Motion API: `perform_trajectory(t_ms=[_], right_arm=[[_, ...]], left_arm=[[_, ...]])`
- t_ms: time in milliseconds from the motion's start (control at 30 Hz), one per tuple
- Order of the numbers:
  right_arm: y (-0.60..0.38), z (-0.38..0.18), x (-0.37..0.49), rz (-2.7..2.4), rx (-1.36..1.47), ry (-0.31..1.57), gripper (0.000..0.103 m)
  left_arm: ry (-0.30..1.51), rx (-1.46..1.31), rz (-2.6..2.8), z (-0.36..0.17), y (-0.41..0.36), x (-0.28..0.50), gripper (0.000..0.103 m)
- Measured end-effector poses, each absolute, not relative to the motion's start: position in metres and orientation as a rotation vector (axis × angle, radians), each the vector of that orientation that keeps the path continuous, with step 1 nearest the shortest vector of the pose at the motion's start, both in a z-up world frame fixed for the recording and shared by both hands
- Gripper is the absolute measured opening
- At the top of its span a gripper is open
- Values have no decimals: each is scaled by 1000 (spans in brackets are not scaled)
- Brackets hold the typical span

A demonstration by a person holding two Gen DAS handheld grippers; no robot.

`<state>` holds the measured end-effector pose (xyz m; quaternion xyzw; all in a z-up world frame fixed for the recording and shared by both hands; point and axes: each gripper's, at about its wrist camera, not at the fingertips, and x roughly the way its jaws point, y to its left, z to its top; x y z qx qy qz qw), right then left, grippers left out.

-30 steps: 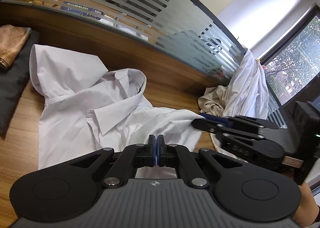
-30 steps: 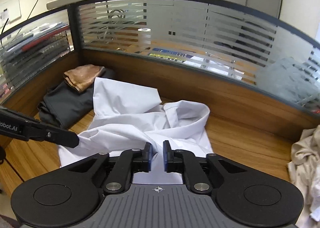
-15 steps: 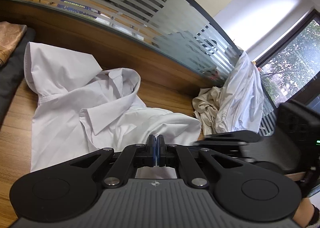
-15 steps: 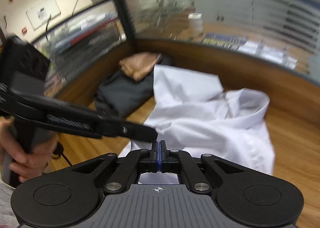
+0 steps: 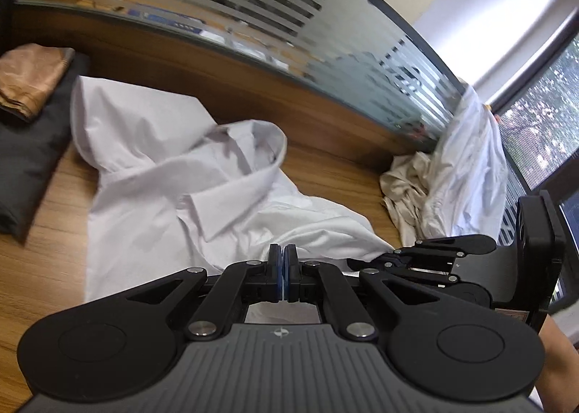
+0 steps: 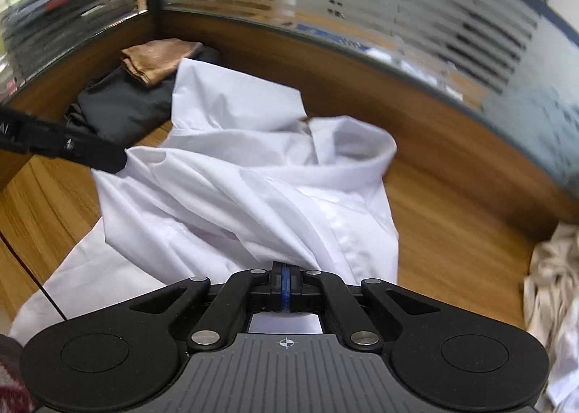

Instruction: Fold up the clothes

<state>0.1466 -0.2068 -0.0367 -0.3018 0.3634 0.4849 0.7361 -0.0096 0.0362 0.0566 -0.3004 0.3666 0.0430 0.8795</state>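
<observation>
- We are clenching our left gripper [image 5: 282, 268] on the near hem of the crumpled white cotton shirt [image 5: 173, 188], its jaws pressed together.
- We are clenching our right gripper [image 6: 286, 281] on a bunched fold of that shirt, which is lying across the wooden desk [image 6: 452, 203].
- Folded dark grey and tan garments [image 6: 137, 87] are sitting at far left; a beige and white clothes heap [image 5: 445, 181] is resting at far right.

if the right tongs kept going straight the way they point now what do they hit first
The white shirt. The right tongs are shut with its fabric bunched at their tips, so going on would likely press that cloth down toward the wooden desk; depth is hard to judge.
</observation>
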Motion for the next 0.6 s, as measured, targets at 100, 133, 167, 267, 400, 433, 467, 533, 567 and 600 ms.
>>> perform_trajectory(t_ms=[100, 133, 167, 267, 400, 433, 467, 533, 567, 600], right_arm=[[-212, -31, 144, 1098, -672, 806, 2], [-213, -28, 144, 1123, -650, 813, 3], [-215, -24, 144, 1147, -627, 821, 3], [-214, -14, 145, 1222, -539, 839, 3], [-198, -14, 142, 1298, -535, 837, 5], [-194, -15, 141, 1308, -557, 833, 7], [-189, -19, 140, 1315, -584, 832, 9], [-182, -26, 137, 1342, -650, 821, 27], [-181, -29, 136, 1350, -674, 810, 30], [-180, -32, 135, 1355, -693, 802, 31]], left_arm=[[764, -622, 69, 59, 33, -6, 1], [762, -627, 65, 60, 34, -5, 1], [760, -630, 63, 60, 35, -4, 1], [756, -636, 56, 63, 36, -1, 1], [755, -629, 46, 66, 33, 1, 1], [755, -628, 44, 66, 31, 1, 1], [756, -628, 42, 66, 30, 1, 1], [757, -627, 40, 66, 29, 2, 1], [757, -627, 38, 66, 28, 2, 1], [758, -627, 38, 66, 28, 2, 1]])
